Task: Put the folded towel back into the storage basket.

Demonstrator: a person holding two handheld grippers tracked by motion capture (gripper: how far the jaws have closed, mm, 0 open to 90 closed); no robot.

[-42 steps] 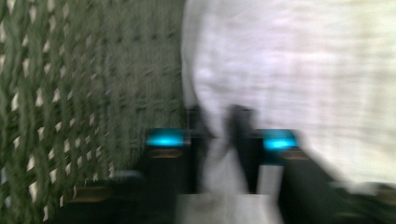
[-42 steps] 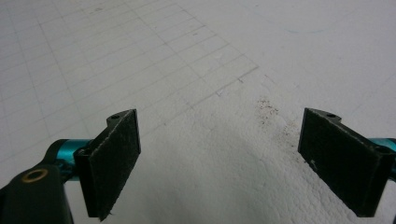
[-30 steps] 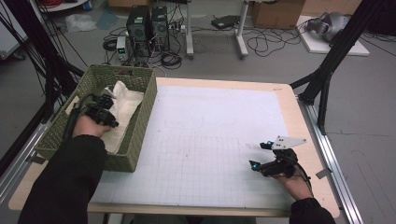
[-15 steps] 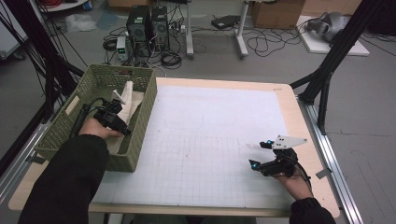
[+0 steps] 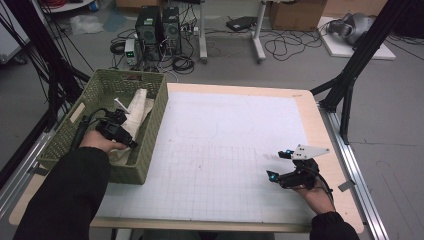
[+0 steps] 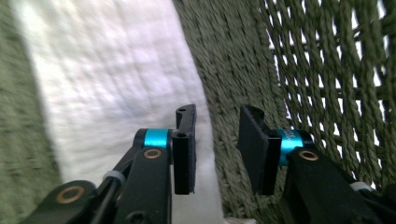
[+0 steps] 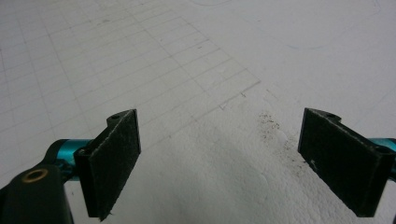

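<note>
Left tool (image 5: 131,144) inside the green woven basket (image 5: 152,131) at the left end of the worktop (image 5: 310,102), carried by the left hand (image 5: 97,141) on a dark sleeve. Jaws partly apart, just closing from a wider gap, with nothing between the pads. In the left gripper view, left tool (image 6: 215,140) aimed at the seam where the white cloth (image 6: 116,84) meets the basket's woven floor and wall (image 6: 327,70) (left pad over the cloth's edge, right pad over bare weave). Contact of pads with cloth not discernible.

White cloth (image 5: 137,107) lying in the basket, draped along the basket's right wall, one corner standing up near the middle of the basket. Cloth partly under the left hand in the high view.

Right tool (image 5: 276,165) low over the white gridded sheet (image 5: 220,150) covering the worktop, near its front right corner and well apart from the basket. Grey three-cornered plate on top, cable trailing back past the right hand (image 5: 315,192). In the right gripper view, right tool (image 7: 219,158) with jaws wide apart and nothing between them (only the gridded sheet (image 7: 187,70) below, with a few dark specks and a slightly rumpled patch).

Beyond the far edge of the worktop, computer towers (image 5: 159,25) and loose cables (image 5: 280,47) on the floor.
</note>
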